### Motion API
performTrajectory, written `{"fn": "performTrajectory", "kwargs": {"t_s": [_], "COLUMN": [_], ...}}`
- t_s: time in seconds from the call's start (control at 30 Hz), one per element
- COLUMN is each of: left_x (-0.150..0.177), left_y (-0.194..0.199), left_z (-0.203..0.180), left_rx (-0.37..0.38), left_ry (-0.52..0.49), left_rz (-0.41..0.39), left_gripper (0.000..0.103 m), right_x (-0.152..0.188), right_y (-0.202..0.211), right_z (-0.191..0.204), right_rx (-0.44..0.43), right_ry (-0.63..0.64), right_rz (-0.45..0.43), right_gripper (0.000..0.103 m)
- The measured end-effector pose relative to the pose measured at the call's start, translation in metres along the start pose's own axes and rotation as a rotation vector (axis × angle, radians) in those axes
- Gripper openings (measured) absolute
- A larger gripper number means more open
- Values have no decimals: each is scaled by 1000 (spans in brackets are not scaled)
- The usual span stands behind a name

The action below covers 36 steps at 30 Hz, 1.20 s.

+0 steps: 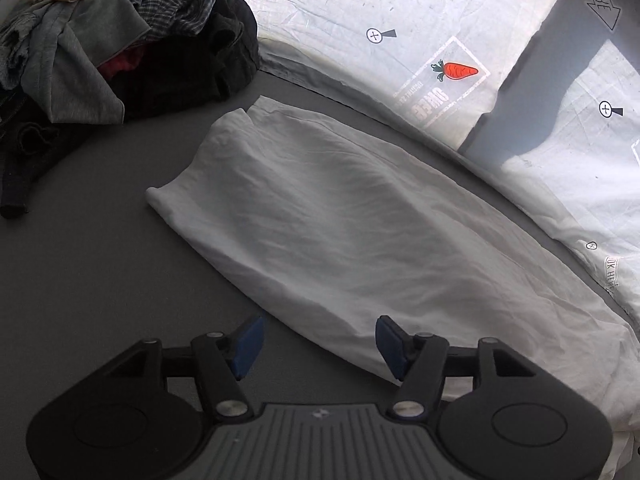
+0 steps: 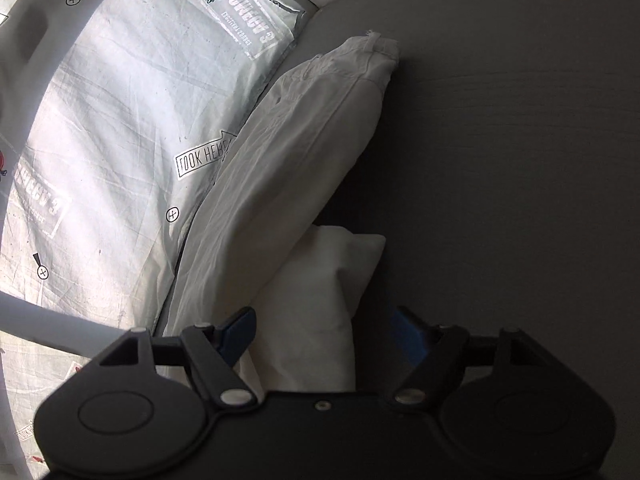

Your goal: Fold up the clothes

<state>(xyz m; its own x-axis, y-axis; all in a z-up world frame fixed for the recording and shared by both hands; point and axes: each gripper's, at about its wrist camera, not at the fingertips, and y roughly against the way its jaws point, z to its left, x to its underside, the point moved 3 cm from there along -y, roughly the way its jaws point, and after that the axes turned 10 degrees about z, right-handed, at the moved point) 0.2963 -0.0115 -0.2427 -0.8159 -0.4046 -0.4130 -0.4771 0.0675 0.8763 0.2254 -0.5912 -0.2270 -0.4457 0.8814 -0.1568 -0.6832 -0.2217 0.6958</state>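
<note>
The white garment is lying folded lengthwise along the far edge of the grey worktop, its long side running just beside the printed white sheet with a carrot logo. The left gripper is hovering over the garment's near edge with its jaws spread wide and gripping nothing, while the right gripper is sitting at one end of the garment, jaws also wide apart, with a fold of white cloth between them but not clamped. A pile of mixed clothes is sitting well apart at the worktop's corner
</note>
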Motion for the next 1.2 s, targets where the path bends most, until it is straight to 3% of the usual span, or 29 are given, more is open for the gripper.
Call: {"fn": "performTrajectory", "kwargs": {"t_s": [0.1, 0.2, 0.3, 0.33, 0.37, 0.43, 0.83, 0.93, 1.0, 1.03, 1.1, 1.2], "left_x": [18, 33, 47, 52, 57, 66, 89, 92, 94, 94, 95, 97], "left_y": [14, 27, 37, 39, 41, 46, 73, 82, 84, 84, 81, 77], "left_z": [-3, 1, 9, 11, 14, 19, 35, 35, 35, 35, 33, 26], "left_rx": [-14, -5, -4, -8, -12, -19, 13, 9, 12, 16, 32, 50], "left_ry": [-39, -32, -14, -14, -15, -8, 30, 20, 18, 18, 14, -7], "left_rz": [-14, -19, -18, -12, -6, -1, -40, -55, -56, -52, -38, -22], "left_gripper": [68, 68, 69, 69, 69, 69, 69, 69, 69, 69, 69, 69], "right_x": [21, 39, 51, 51, 51, 48, 15, 2, -7, -9, -10, -27], "right_y": [-13, -30, -43, -46, -47, -44, 55, 101, 139, 155, 168, 143], "right_z": [7, 14, 18, 17, 16, 19, 121, 151, 179, 195, 217, 214], "right_rx": [-32, -37, -88, -114, -143, -215, -534, -759, -822, -806, -688, -523], "right_ry": [53, 95, 86, 51, 8, -40, 175, 235, 326, 410, 595, 602], "right_rz": [93, 179, 229, 242, 249, 253, 140, 88, -4, -59, -138, -80], "right_gripper": [75, 67, 43, 28, 20, 10, 6, 0, 0, 0, 0, 0]}}
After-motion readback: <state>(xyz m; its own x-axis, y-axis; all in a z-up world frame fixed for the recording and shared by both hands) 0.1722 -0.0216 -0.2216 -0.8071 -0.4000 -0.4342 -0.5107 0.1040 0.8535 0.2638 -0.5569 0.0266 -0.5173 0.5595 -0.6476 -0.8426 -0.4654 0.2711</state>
